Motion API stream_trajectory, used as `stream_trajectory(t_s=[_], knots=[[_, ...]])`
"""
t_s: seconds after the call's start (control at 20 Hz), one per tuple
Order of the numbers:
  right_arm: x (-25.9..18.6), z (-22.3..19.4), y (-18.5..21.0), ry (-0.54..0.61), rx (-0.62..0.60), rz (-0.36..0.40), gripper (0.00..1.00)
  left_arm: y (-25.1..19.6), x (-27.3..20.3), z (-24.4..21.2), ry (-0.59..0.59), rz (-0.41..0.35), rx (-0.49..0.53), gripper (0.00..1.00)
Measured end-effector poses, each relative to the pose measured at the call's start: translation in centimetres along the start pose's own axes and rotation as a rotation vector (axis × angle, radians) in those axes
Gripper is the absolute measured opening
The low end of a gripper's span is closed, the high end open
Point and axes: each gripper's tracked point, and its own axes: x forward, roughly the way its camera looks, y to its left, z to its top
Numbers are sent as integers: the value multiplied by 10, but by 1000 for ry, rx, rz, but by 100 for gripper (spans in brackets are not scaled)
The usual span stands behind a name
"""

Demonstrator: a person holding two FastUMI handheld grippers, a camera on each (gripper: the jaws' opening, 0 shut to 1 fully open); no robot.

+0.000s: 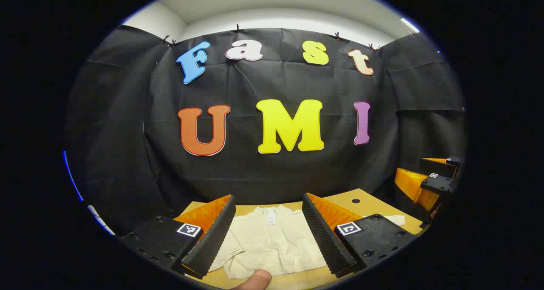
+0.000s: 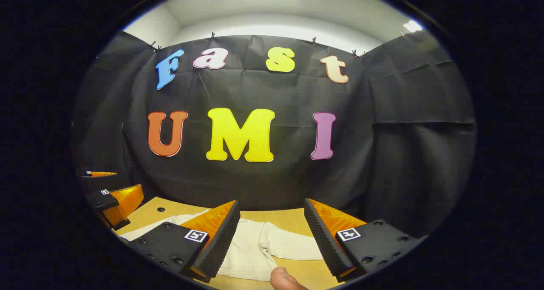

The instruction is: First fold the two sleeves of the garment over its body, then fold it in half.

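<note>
A cream garment (image 1: 272, 241) lies flat on the wooden table (image 1: 361, 198), collar toward the booth's wall. My left gripper (image 1: 268, 232) hovers open above its body, with nothing between the fingers. In the right gripper view the garment (image 2: 259, 249) shows a sleeve (image 2: 293, 245) stretched to the right. My right gripper (image 2: 268, 239) is open over that part, holding nothing. The right gripper (image 1: 425, 183) also appears at the far right of the left gripper view, and the left gripper (image 2: 112, 198) at the far left of the right gripper view.
A fingertip of the person's hand (image 1: 255, 280) pokes in at the bottom of the left gripper view, and another (image 2: 287, 279) in the right gripper view. The table has small dark holes (image 1: 355, 201) near its far edge. Black cloth walls the booth behind and on both sides.
</note>
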Motion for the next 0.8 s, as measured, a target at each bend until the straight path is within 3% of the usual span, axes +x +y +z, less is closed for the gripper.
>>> stream_trajectory(t_s=[0.8], knots=[[42,-15,12,35,-3,92,94,18,11,-7,10,144,-24,100]])
